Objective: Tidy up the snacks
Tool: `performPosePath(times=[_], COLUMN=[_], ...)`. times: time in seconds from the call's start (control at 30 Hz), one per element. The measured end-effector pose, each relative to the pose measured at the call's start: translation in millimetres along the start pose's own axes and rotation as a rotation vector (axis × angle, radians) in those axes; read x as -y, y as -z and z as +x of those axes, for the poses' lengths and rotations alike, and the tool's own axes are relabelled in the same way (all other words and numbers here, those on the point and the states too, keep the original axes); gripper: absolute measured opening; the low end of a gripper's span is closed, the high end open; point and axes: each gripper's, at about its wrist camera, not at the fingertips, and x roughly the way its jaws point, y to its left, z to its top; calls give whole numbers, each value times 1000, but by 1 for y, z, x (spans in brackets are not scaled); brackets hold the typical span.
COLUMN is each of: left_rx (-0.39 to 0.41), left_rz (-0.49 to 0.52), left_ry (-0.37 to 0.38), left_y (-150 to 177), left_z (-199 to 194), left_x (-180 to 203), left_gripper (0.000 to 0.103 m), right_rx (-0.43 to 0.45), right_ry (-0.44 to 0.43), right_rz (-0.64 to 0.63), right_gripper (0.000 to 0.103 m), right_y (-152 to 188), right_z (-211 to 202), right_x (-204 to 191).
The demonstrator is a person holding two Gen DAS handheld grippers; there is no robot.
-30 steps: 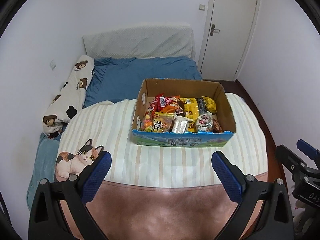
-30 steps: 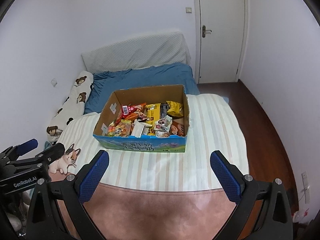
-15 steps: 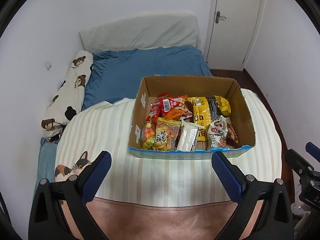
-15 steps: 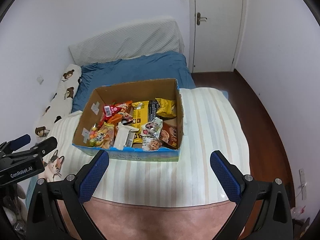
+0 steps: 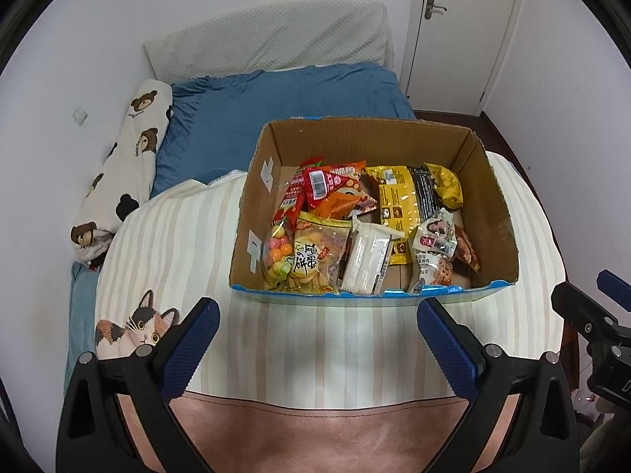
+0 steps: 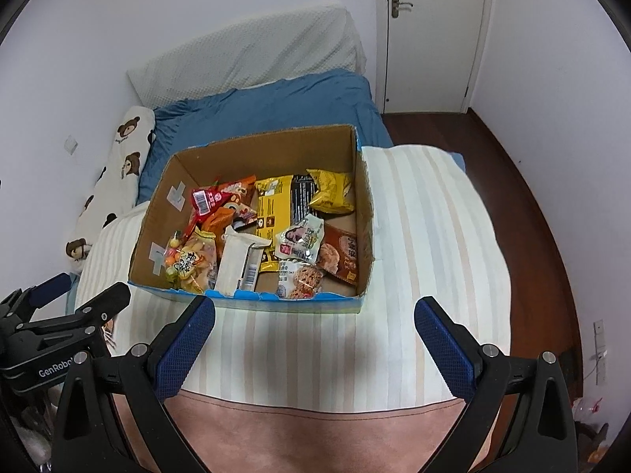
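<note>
An open cardboard box with a blue front rim sits on a striped blanket and holds several snack packets. Among them are a red packet, a yellow packet and a white wrapped pack. My left gripper is open and empty, hovering just short of the box's front edge. My right gripper is open and empty, also just short of the box front. Each gripper shows at the edge of the other's view.
The box rests on a cream striped blanket with a cat print over a bed with a blue sheet. A bear-print pillow lies along the left wall. A white door and wooden floor lie at the right.
Both grippers have moved forward and higher over the bed, so the box sits closer and is seen more from above. Both stay open and empty.
</note>
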Motion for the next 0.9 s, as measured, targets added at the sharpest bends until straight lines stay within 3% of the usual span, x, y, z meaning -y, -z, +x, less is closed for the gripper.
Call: performPosePath(times=[0.9], left_rx=[14], left_rz=[0], left_ry=[8], left_y=[-1], left_z=[-3], left_x=[-3], left_gripper=[103], right_rx=[-32], right_ry=[-6], right_rz=[28], right_gripper=[103], right_y=[5], right_z=[4], right_x=[0])
